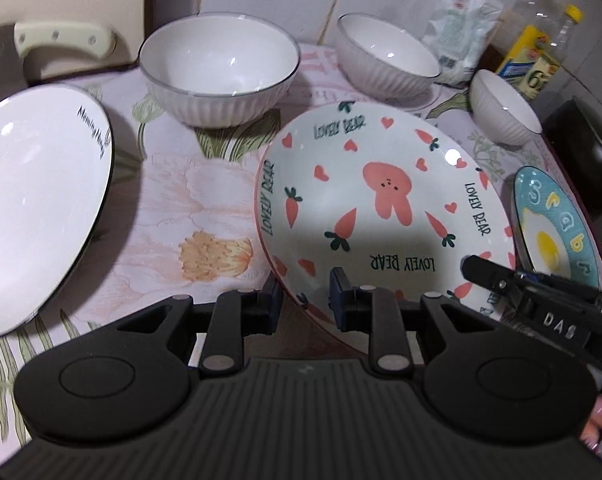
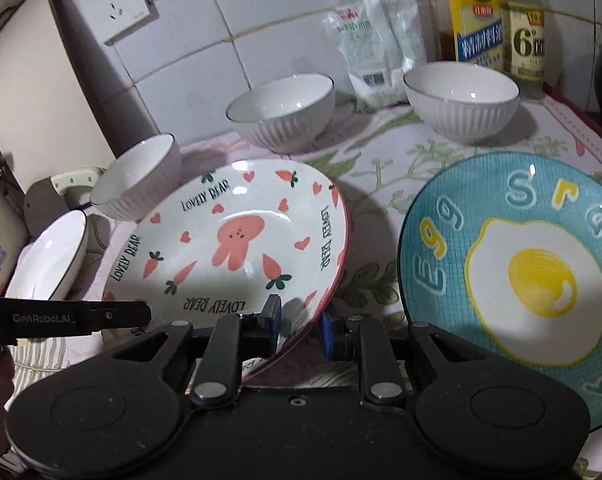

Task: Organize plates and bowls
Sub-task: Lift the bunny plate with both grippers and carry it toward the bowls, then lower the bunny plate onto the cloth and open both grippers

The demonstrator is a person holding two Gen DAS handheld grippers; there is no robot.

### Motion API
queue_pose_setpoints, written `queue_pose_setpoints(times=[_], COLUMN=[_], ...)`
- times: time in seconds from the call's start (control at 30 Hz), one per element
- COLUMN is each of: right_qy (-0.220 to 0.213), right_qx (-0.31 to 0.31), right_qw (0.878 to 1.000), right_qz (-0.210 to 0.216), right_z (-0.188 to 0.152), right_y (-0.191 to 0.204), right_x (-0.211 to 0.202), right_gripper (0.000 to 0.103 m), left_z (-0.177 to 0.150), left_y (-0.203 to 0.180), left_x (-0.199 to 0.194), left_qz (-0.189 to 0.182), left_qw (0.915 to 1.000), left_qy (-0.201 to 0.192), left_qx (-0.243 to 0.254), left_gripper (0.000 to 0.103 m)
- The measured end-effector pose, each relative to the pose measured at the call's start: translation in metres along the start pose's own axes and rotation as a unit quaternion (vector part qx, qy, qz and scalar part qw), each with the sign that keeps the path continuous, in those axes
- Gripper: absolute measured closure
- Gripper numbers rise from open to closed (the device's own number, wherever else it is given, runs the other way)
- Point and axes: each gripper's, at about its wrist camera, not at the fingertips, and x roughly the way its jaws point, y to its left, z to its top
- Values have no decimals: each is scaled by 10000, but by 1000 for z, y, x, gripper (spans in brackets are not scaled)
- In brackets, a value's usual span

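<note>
A rabbit-and-carrot plate (image 1: pixel 381 208) marked "LOVELY BEAR" is tilted over the flowered cloth, held at its near rim from both sides. My left gripper (image 1: pixel 305 302) is shut on the rim's lower left part. My right gripper (image 2: pixel 299 326) is shut on the lower right part of the same rabbit plate (image 2: pixel 237 248). A plain white plate (image 1: pixel 37 208) lies to the left. A blue fried-egg plate (image 2: pixel 521 272) lies to the right. Three white ribbed bowls stand behind: a left bowl (image 1: pixel 221 68), a middle bowl (image 1: pixel 389 56) and a right bowl (image 1: pixel 505 108).
Against the tiled wall stand two oil bottles (image 2: pixel 501 28) and a white bag (image 2: pixel 377 48). A cleaver with a cream handle (image 1: pixel 61 38) lies at the back left. A dark pan (image 1: pixel 593 152) sits past the cloth's right edge. A cutting board (image 2: pixel 33 92) leans by a wall socket (image 2: pixel 115 6).
</note>
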Motion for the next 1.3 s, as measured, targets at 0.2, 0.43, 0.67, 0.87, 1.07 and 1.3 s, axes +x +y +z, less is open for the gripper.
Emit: queue_pose_setpoints(times=[0.2,0.43,0.67,0.87,1.07,1.3], right_qy=[268,346,281,357,374,258], right_qx=[177,-11,-150,-647,-714,-1281], right_qw=[9993,9991,9987,9934,9944,9908], right_qz=[-184,-240,-390,-873,-682,-342], right_z=[4,-2,-1,1,5,15], right_y=[2,15,25,45,62,101], right_x=[5,-3,-38,-65,-96,-135], right_gripper=[71,49,46,36,35,34], left_z=[16,19,8,3,-3,-13], left_y=[-6,-11,-12,-14,-14,-9], left_x=[4,-2,-38,-86,-136,-188], left_qz=[253,488,734,856,841,896], left_qw=[9985,9970,9961,9926,9912,9892], left_qy=[444,553,494,799,839,722], left_qx=[-189,-221,51,316,584,904], left_gripper=[80,78,64,64,62,59])
